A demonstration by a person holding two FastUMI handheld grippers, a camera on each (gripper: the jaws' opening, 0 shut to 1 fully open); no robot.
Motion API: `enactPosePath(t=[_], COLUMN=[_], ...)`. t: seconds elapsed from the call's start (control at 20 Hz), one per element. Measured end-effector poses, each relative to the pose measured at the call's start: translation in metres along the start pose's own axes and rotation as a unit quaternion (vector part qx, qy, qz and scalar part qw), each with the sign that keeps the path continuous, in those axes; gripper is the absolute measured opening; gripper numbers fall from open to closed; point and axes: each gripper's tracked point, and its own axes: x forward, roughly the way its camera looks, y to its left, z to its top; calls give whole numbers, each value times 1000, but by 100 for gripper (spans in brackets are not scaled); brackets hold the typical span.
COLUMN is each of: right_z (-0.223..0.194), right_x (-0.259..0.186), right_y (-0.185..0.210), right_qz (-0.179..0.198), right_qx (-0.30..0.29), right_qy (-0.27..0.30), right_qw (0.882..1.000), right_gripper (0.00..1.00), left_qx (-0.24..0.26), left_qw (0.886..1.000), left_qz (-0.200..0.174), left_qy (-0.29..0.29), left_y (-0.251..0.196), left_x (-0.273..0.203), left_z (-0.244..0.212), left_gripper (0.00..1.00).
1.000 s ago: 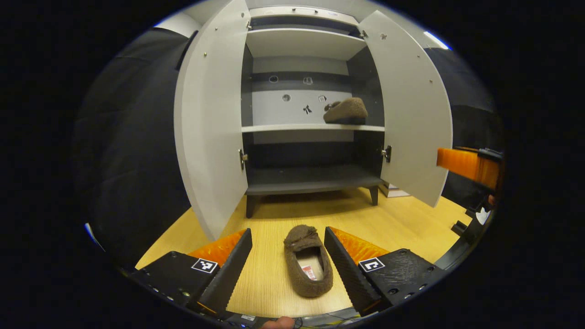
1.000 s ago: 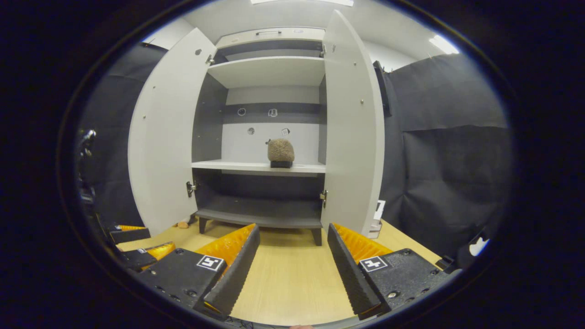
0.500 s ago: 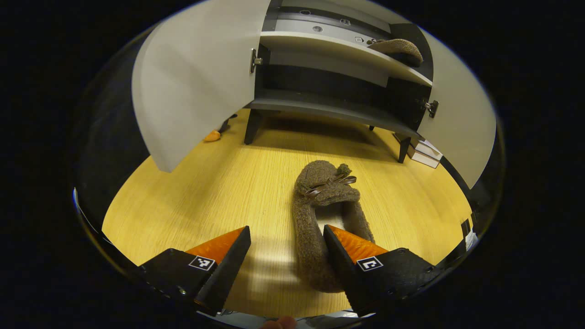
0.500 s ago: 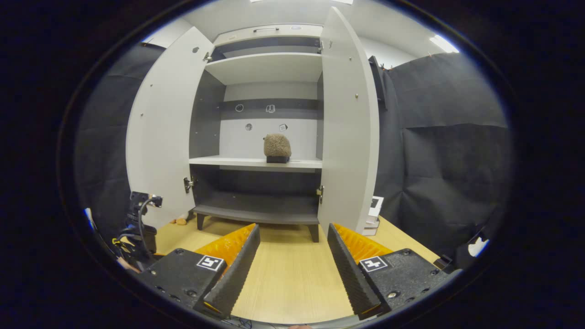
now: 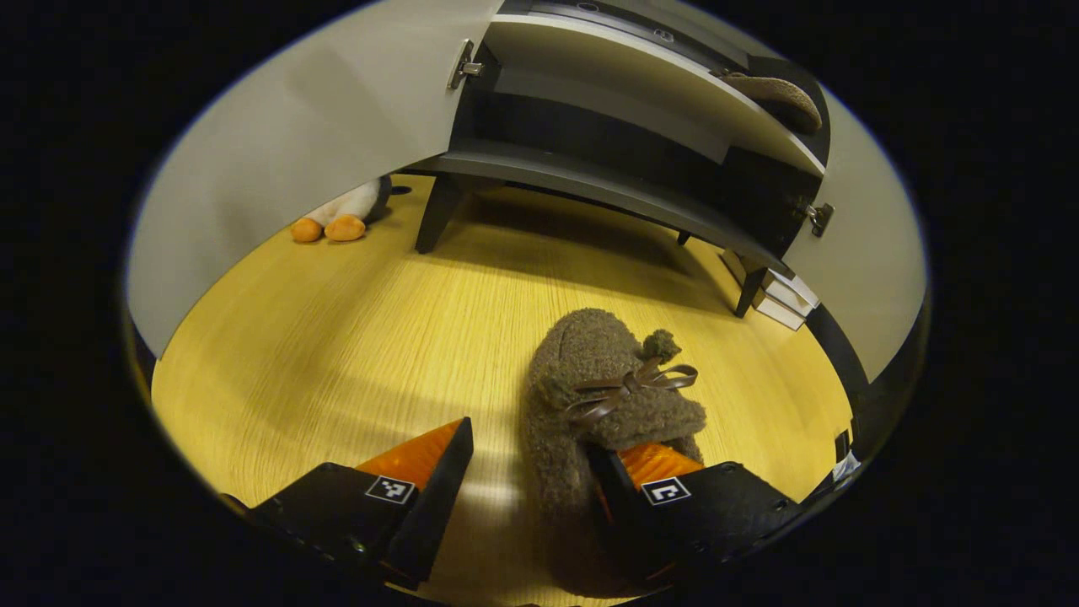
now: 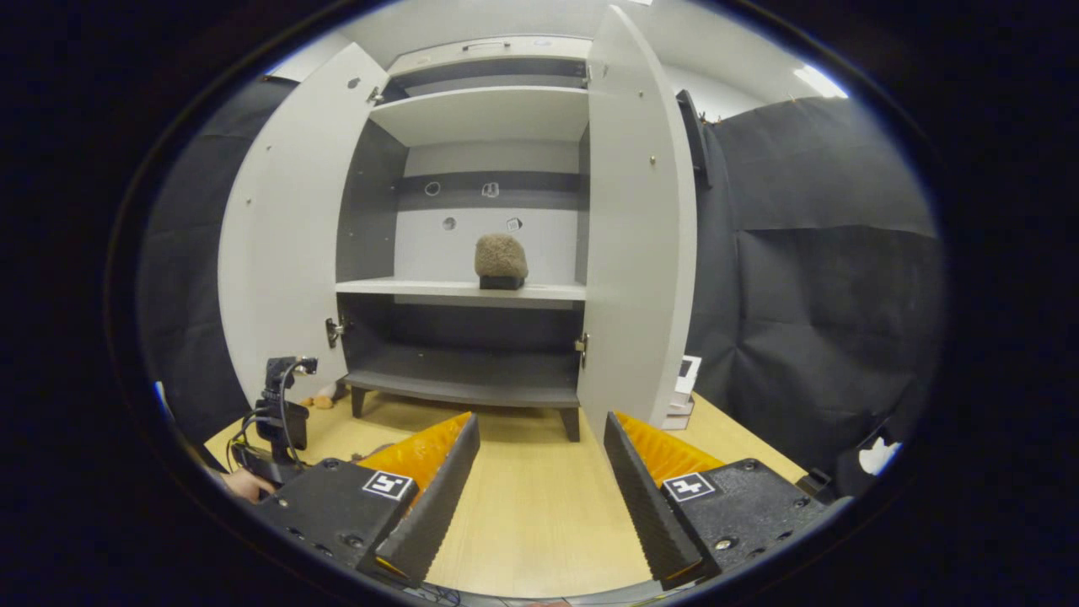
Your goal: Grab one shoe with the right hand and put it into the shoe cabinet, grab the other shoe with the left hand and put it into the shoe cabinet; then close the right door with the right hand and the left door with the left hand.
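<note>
Where doors (image 6: pixel 641 228) gape, plush toy (image 5: pixel 337 217) beyond.

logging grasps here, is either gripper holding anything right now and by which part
Nothing is held yet. The left gripper is open astride one side wall of the brown slipper, one finger inside its opening. The right gripper is open and empty.

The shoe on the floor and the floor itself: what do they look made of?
The shoe looks like brown curly fleece or boucle fabric, matte and nubby, with a thin, slightly glossy brown bow, perhaps faux leather. The floor looks like light wood or wood-look laminate: fine parallel grain lines and a soft sheen; the pictures cannot settle which.
</note>
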Motion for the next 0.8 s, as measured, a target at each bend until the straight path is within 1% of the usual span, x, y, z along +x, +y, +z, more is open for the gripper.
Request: enactPosePath(t=[0.05,0.1,0.15,0.2,0.25,0.3,0.35,0.4,0.5,0.55,0.65,0.75,0.8], right_z=[-1,0,0,0,-1,0,-2,-2,-2,-1,1,4,5], right_x=[2,4,6,6,7,8,9,9,11,11,12,11,11], right_y=[0,1,2,2,3,4,4,5,8,9,10,13,15], right_qz=[1,1,2,2,3,4,6,7,12,14,17,21,24], right_qx=[-1,-2,-3,-4,-4,-4,-5,-5,-7,-8,-11,-12,-10], right_qy=[1,2,3,3,3,4,5,6,7,6,1,-3,-5], right_qw=[1000,1000,1000,1000,1000,1000,1000,1000,1000,1000,1000,1000,1000], right_gripper=[93,93,93,93,93,93,93,93,93,93,93,93,93], left_qx=[-1,-3,2,11,20,18,12,15,17,16,0,-8,-3], left_qw=[1000,1000,1000,1000,1000,999,999,999,999,998,997,994,992], left_qz=[-7,-18,-13,-9,8,12,2,1,-12,-17,-23,-8,-1], left_qy=[-3,-5,-9,-12,-23,-36,-30,-31,-45,-54,-77,-107,-125], left_y=[-4,-10,-10,-10,-4,-1,-6,-5,-11,-16,-29,-38,-44], left_x=[3,4,5,7,8,2,7,7,-9,-21,-51,-83,-97], left_z=[1,2,4,4,7,12,9,10,15,20,37,61,78], left_gripper=[66,67,57,37,37,25,13,9,1,0,0,0,0])
